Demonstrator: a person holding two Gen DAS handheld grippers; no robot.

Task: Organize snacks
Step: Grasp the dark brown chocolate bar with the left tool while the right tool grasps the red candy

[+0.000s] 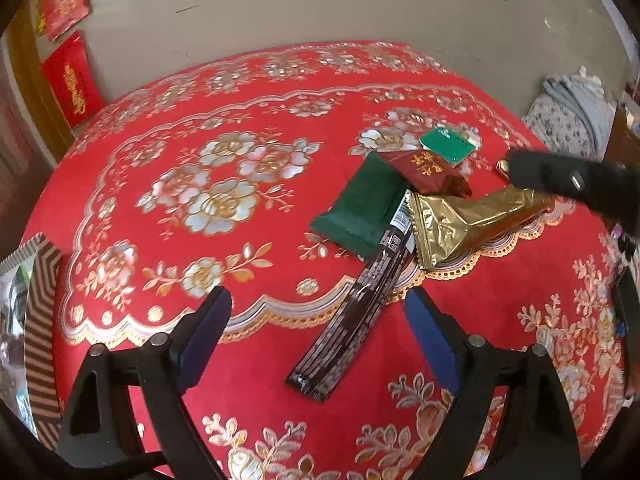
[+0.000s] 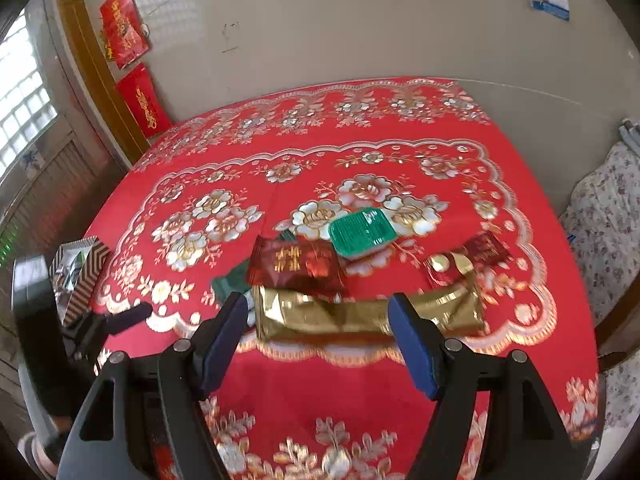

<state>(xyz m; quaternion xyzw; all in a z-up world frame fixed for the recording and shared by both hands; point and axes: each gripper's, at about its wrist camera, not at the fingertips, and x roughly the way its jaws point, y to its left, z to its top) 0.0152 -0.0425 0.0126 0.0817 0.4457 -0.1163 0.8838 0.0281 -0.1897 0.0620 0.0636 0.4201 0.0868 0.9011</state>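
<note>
Both grippers, left point(image 1: 318, 322) and right point(image 2: 316, 330), gape empty; the green packet point(image 2: 232, 282) seems mostly hidden behind the gold pouch point(image 2: 360, 314).

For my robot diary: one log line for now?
left claw: open, empty | right claw: open, empty | snacks: piled on cloth | gold pack: nearest right claw

Legible text is scarce. The dark red snack packet point(image 2: 296, 266), lying just beyond the right tongs' tips, carries two large gold Chinese characters; their reading cannot be made out. The long dark wrapper point(image 1: 352, 308) between and ahead of the left tongs' fingers bears a white barcode label and rows of fine print, too small to read. Red wall hangings point(image 2: 142, 100), far left of the tongs, show gold script, illegible.
</note>
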